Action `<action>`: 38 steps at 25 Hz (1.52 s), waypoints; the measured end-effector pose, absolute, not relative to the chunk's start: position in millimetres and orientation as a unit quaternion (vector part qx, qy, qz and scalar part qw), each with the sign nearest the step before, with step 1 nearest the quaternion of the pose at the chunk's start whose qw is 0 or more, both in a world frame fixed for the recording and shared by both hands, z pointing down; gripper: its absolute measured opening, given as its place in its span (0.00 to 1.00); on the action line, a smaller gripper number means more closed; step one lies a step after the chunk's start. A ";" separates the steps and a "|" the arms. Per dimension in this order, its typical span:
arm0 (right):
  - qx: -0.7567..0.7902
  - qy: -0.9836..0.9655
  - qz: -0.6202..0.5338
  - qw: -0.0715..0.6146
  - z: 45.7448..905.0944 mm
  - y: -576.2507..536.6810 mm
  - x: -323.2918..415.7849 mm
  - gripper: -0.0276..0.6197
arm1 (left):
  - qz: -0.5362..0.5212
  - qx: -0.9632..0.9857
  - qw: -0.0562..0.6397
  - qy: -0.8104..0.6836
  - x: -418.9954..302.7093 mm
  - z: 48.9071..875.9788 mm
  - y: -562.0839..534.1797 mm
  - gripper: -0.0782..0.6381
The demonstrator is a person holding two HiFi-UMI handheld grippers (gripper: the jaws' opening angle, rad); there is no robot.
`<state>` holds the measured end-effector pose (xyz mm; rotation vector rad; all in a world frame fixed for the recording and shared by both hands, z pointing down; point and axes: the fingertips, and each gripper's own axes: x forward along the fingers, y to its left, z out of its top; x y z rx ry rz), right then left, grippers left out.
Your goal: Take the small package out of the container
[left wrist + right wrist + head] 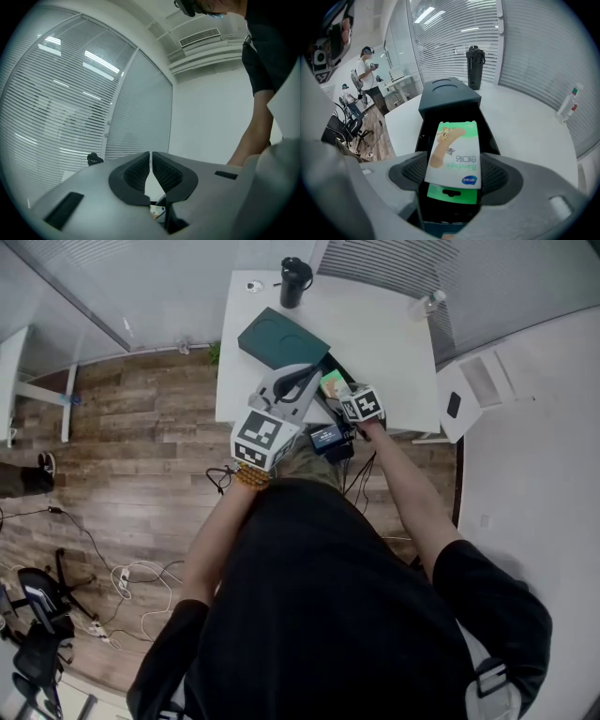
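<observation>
Small package (453, 150) — lengthwise along jaws, seemingly — clamped by right hand-held gripper (455, 174); left hand-held gripper (151, 169) closed.

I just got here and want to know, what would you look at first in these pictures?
The green and white bandage packet pops out first, pinched in the right gripper over the open dark box on the white table. Next, the left gripper, shut on nothing, points up toward the window blinds.
</observation>
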<state>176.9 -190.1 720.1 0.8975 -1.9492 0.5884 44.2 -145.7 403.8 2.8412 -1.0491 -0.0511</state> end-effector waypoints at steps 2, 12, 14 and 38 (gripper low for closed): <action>0.365 -0.785 0.239 0.439 720.8 -191.3 174.3 0.57 | -0.016 0.935 0.056 -0.351 39.5 402.3 -147.6 0.14; 0.375 -0.790 0.238 0.423 712.3 -189.8 173.0 0.57 | -0.020 0.934 0.066 -0.351 33.4 408.6 -147.3 0.14; 0.376 -0.792 0.235 0.418 709.4 -190.6 170.8 0.57 | -0.021 0.934 0.065 -0.351 32.3 407.9 -148.2 0.14; 0.401 -0.802 0.207 0.391 683.7 -186.0 169.5 0.57 | -0.011 0.941 0.069 -0.330 36.9 416.0 -139.2 0.14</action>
